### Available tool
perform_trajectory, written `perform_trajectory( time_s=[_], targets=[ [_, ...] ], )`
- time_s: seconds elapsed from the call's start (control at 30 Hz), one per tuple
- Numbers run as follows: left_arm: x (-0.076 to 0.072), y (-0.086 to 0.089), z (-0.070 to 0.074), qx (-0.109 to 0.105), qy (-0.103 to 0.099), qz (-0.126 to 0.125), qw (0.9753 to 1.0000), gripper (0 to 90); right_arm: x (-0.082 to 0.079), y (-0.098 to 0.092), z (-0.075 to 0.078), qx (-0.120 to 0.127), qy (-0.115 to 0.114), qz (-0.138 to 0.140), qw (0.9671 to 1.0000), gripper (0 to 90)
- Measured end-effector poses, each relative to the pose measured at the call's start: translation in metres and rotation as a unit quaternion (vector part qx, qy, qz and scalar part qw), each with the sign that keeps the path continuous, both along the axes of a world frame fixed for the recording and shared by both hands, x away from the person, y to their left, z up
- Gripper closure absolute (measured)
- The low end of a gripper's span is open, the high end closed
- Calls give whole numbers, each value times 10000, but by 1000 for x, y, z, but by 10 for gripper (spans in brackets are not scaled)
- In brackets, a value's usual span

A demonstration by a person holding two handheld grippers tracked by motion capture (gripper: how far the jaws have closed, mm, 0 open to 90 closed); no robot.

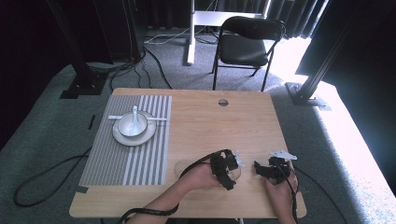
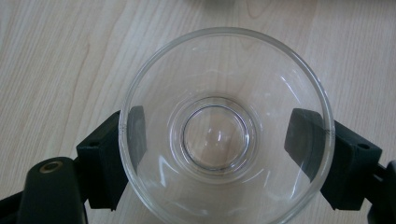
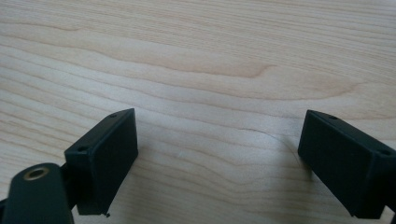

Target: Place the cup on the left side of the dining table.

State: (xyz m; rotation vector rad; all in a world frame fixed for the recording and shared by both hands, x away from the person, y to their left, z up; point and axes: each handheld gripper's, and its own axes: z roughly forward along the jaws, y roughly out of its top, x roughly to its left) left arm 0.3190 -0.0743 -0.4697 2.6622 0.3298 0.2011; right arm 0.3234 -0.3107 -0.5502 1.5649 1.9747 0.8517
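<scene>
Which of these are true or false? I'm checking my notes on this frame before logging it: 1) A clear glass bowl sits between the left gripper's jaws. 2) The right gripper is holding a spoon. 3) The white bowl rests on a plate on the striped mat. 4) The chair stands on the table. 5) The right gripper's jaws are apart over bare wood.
1) True. The glass bowl sits between the jaws of the left gripper, one on each side of its rim.
2) False. The right gripper holds nothing; the spoon lies in the white bowl.
3) True. It sits on a plate on the striped mat.
4) False. The chair stands on the floor beyond the table.
5) True.
</scene>
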Motion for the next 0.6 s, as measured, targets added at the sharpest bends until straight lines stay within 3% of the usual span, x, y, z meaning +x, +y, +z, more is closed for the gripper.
perform_trajectory(
  time_s=[0.47, 0.6],
  targets=[
    [15, 7, 24, -262, -168, 280, 9991, 187, 0, 0, 0, 0, -1, -1, 10000, 114],
    [21, 12, 31, -325, -268, 477, 9980, 187, 0, 0, 0, -4, 8, 2, 10000, 115]
  ],
)
